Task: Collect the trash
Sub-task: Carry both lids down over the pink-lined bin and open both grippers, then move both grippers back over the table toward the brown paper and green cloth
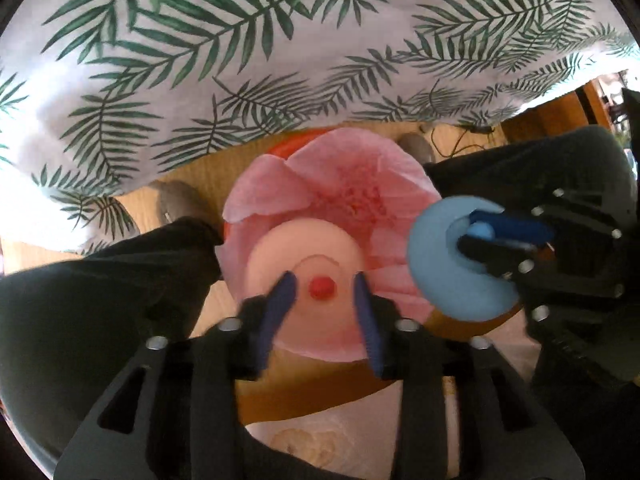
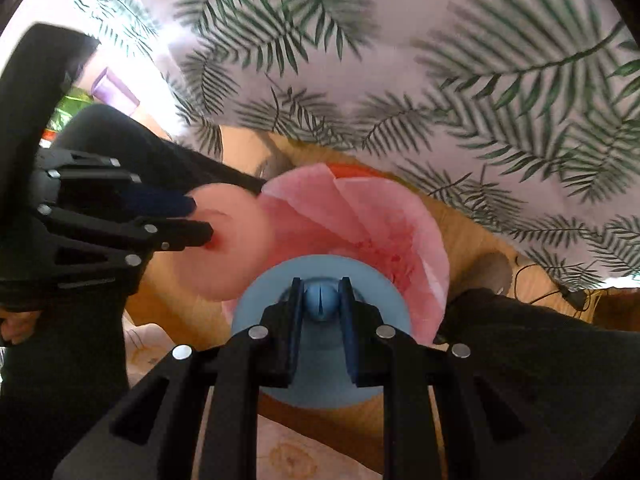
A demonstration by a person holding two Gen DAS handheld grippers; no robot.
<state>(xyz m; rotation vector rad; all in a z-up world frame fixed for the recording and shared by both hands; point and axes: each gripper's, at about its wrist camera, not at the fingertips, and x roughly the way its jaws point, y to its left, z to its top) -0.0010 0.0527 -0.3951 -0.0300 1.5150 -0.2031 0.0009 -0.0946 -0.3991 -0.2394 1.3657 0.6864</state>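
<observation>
A red bin lined with a pink bag (image 1: 352, 184) stands on the floor; it also shows in the right wrist view (image 2: 384, 232). A pale pink lid (image 1: 308, 280) with a red knob (image 1: 321, 288) hangs over the bin's near side. My left gripper (image 1: 325, 292) is open, its blue fingers either side of the red knob without touching it. My right gripper (image 2: 322, 298) is shut on the blue knob (image 2: 322, 300) of a blue lid (image 2: 320, 332), held over the bin's edge. The blue lid (image 1: 452, 264) and right gripper (image 1: 480, 236) show in the left view.
A white cloth with green palm leaves (image 1: 248, 60) hangs just behind the bin. The floor is light wood (image 2: 472, 224). My dark trouser legs (image 1: 100, 292) and grey slippers (image 1: 176, 200) flank the bin. A black cable (image 2: 552, 280) lies at right.
</observation>
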